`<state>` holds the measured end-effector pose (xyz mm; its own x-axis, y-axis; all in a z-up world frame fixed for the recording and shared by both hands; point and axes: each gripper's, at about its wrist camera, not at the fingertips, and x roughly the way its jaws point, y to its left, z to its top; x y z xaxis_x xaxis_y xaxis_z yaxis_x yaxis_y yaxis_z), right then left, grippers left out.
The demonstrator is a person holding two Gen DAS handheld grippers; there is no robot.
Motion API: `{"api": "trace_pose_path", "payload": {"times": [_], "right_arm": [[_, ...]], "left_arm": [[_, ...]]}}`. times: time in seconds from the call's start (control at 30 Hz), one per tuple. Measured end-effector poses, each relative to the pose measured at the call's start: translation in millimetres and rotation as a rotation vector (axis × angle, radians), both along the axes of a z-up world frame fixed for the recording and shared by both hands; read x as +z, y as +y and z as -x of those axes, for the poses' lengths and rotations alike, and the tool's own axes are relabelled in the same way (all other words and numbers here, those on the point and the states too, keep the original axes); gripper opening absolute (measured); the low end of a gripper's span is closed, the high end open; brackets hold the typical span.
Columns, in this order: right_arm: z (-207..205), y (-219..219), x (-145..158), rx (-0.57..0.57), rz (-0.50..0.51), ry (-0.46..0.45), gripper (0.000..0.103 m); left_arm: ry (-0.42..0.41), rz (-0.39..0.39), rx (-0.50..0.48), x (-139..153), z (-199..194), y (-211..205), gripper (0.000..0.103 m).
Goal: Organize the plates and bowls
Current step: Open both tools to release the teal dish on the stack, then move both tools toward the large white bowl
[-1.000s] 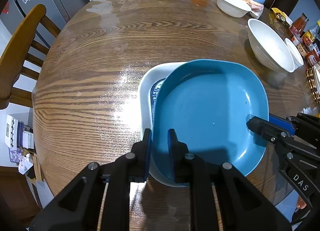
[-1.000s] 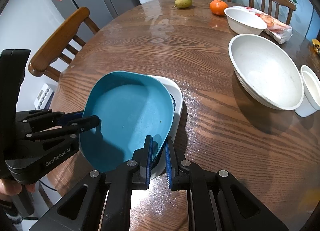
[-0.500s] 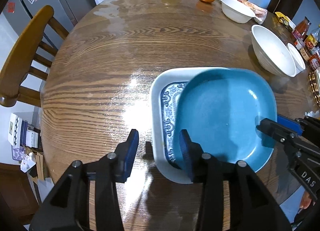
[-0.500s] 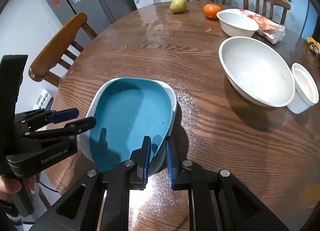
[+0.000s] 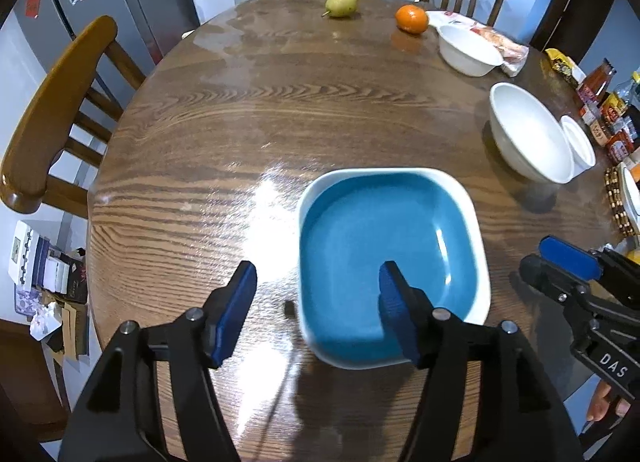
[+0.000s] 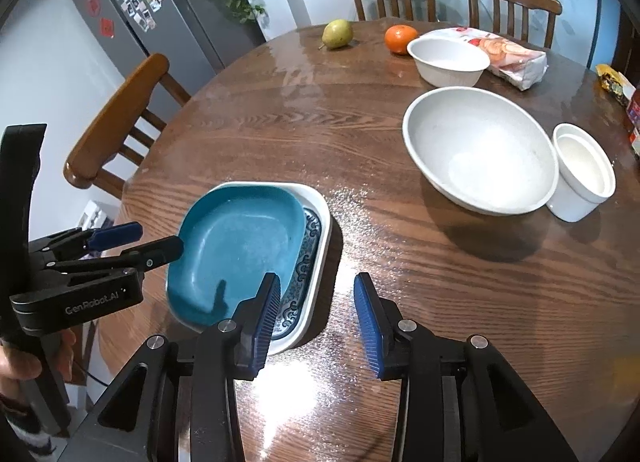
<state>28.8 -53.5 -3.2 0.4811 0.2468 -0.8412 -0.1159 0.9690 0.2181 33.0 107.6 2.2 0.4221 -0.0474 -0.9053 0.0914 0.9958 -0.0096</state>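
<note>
Now the blue plate (image 6: pixel 236 246) is nested in the white patterned plate (image 6: pixel 310 262).
Both grippers are spread wide and empty: left gripper (image 5: pixel 316 310) straddles its near-left rim, right gripper (image 6: pixel 316 314) flanks its right edge.

A round wooden table (image 6: pixel 280 134) carried the white plate (image 6: pixel 316 262) near its near edge. Three white bowls (image 6: pixel 480 150) sat toward the right edge; a pear (image 6: pixel 337 33), orange (image 6: pixel 400 38) and packet (image 6: pixel 516 58) lay at the far edge.

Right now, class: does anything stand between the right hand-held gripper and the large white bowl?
Nothing visible does. The right hand-held gripper is open, and only bare table lies between it and the large white bowl. The blue plate sits off to its left.
</note>
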Motion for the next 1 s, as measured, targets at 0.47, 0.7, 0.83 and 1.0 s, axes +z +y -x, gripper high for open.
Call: {"api": "trace_pose_path", "payload": {"times": [0.47,0.7,0.83,1.0], "right_arm": [[5,-71,9,-0.225,-0.109,-0.035,0.039],[5,-134,4,-0.476,-0.234,-0.041,0.052],[-10,-158,-10,-0.563,-0.286,0.0,0.053],[-38,-159,-32,-0.57,-0.279,0.051,0.053]], "left_arm": [[-0.021,0.141,-0.148,18,-34,-76,0.064],[-0.041,0.22,-0.176,19,-76,-116,0.064],[-0.024,0.206,-0.196,7,-103,-138,0.064],[0.037,0.144,-0.222,-19,-128,-162,0.062]]}}
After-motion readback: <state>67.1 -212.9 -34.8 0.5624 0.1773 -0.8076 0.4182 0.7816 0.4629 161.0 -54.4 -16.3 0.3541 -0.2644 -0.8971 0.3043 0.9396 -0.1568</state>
